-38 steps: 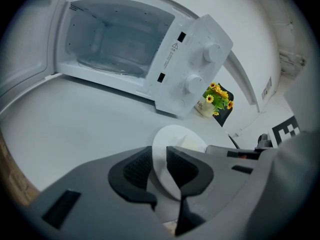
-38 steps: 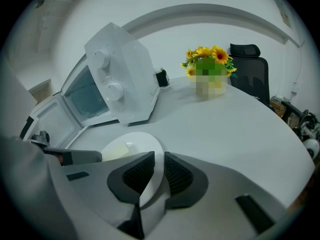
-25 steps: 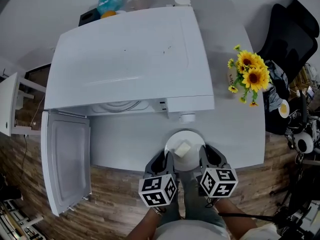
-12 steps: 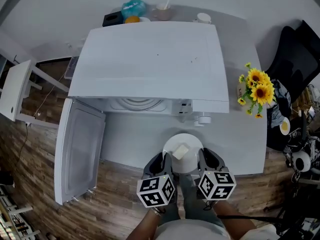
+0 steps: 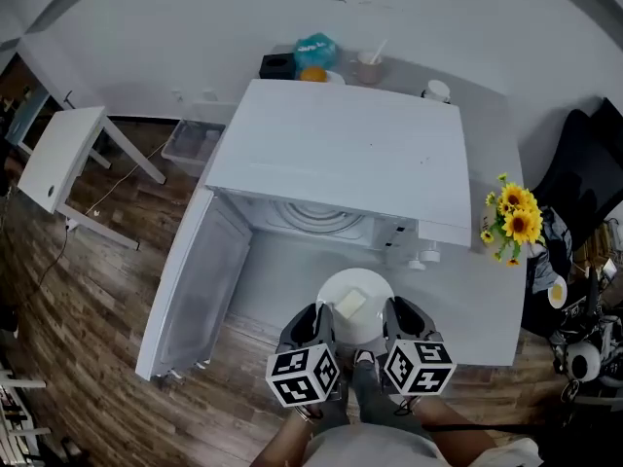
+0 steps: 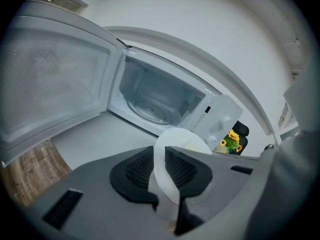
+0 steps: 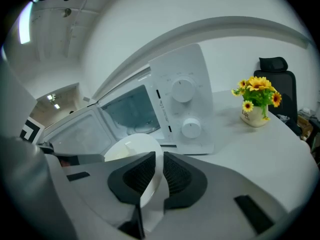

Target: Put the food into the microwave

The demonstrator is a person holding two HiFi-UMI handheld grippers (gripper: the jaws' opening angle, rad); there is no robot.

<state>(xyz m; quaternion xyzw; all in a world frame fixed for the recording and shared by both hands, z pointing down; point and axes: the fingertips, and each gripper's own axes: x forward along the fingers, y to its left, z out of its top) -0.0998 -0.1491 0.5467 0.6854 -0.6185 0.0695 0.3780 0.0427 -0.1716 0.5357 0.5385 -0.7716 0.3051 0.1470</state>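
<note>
A white plate point(image 5: 356, 306) with a pale square piece of food point(image 5: 349, 305) hangs above the table's front edge. My left gripper point(image 5: 313, 331) is shut on the plate's left rim point(image 6: 161, 169), and my right gripper point(image 5: 397, 327) is shut on its right rim point(image 7: 151, 184). Behind the plate stands the white microwave point(image 5: 341, 154). Its door point(image 5: 200, 282) is swung open to the left, and the glass turntable point(image 5: 318, 215) shows inside the cavity point(image 6: 155, 101). The control panel with two knobs point(image 7: 182, 109) faces my right gripper.
A vase of sunflowers point(image 5: 514, 224) stands on the white table point(image 5: 467, 309) right of the microwave. Cups and a teal bag point(image 5: 313, 54) sit behind it. A black chair point(image 5: 594, 173) is at the right, a small white side table point(image 5: 63, 154) at the left.
The head view has pulled back and swung, so the microwave and its open door now sit further right and the cavity shows more. Both grippers still hold the plate.
</note>
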